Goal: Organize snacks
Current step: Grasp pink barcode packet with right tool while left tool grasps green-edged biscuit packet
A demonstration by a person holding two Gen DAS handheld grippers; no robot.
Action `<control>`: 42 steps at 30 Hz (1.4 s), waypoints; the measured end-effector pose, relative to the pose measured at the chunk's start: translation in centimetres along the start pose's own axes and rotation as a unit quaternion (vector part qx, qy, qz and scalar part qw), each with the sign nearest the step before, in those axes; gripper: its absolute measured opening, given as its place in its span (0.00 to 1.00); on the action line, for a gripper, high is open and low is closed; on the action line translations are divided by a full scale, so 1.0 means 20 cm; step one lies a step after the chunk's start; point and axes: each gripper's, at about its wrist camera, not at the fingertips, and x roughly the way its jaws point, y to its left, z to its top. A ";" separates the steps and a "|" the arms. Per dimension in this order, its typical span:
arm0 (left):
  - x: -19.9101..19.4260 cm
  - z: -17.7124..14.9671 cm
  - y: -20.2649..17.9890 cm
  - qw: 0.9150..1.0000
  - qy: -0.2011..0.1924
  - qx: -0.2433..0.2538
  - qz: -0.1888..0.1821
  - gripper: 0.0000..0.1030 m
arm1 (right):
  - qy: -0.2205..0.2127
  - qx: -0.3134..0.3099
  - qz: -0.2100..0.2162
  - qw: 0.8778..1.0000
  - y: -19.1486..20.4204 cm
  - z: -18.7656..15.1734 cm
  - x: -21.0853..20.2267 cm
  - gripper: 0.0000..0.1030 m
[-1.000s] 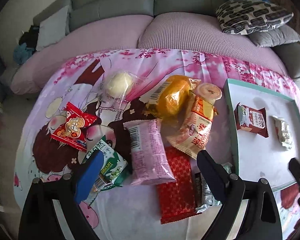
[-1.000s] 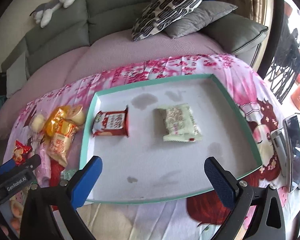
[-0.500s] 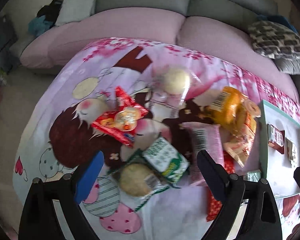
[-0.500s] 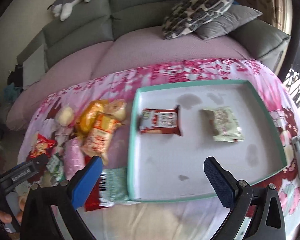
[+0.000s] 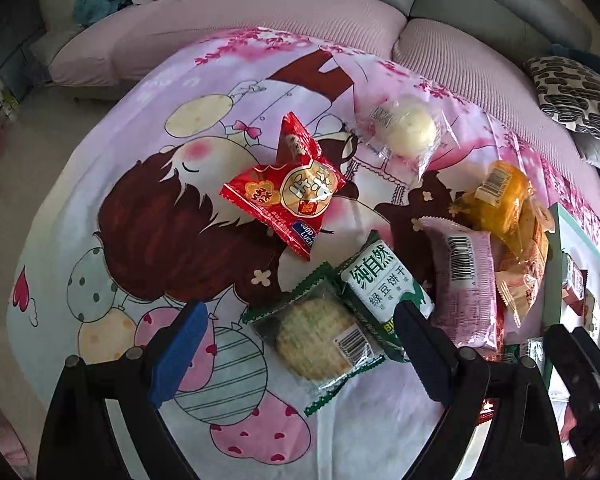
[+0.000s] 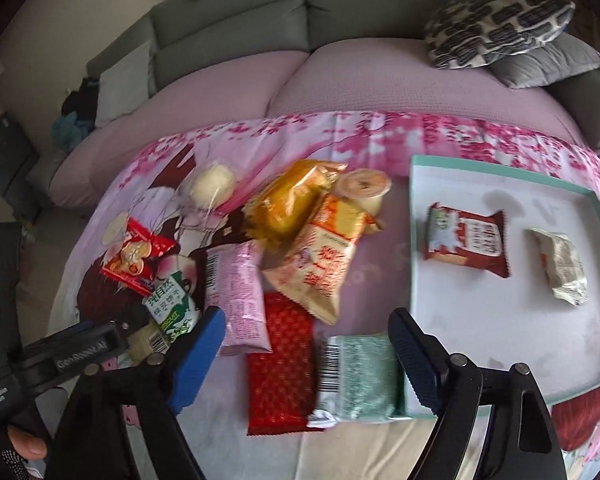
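Pink cartoon-print cloth [image 5: 148, 184] covers the surface in front of a grey sofa [image 6: 260, 20], with loose snack packets clustered at its middle and a teal-rimmed tray [image 6: 412, 240] to the right holding a brown packet [image 6: 466, 244] and a pale green packet [image 6: 562, 266]. Left gripper [image 5: 296, 354] hangs spread wide and empty above a clear-wrapped round biscuit [image 5: 316, 338], beside the green-and-white biscuit pack [image 5: 382, 284]. Right gripper [image 6: 306, 360] is likewise spread, empty, over the red patterned packet [image 6: 282, 364] and mint packet [image 6: 358, 376] beside the tray's near-left corner.
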 end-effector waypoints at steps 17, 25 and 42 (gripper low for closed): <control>0.11 -0.01 0.15 0.997 0.035 -0.074 0.002 0.91 | 0.054 -0.082 0.003 0.995 0.27 -0.04 0.31 0.78; 0.15 -0.02 0.12 0.995 0.055 -0.073 -0.026 0.82 | 0.055 -0.092 0.009 0.994 0.28 -0.06 0.36 0.55; 0.21 -0.03 -0.04 0.998 0.049 -0.032 -0.019 0.48 | 0.064 -0.084 0.002 0.994 0.19 -0.15 0.24 0.49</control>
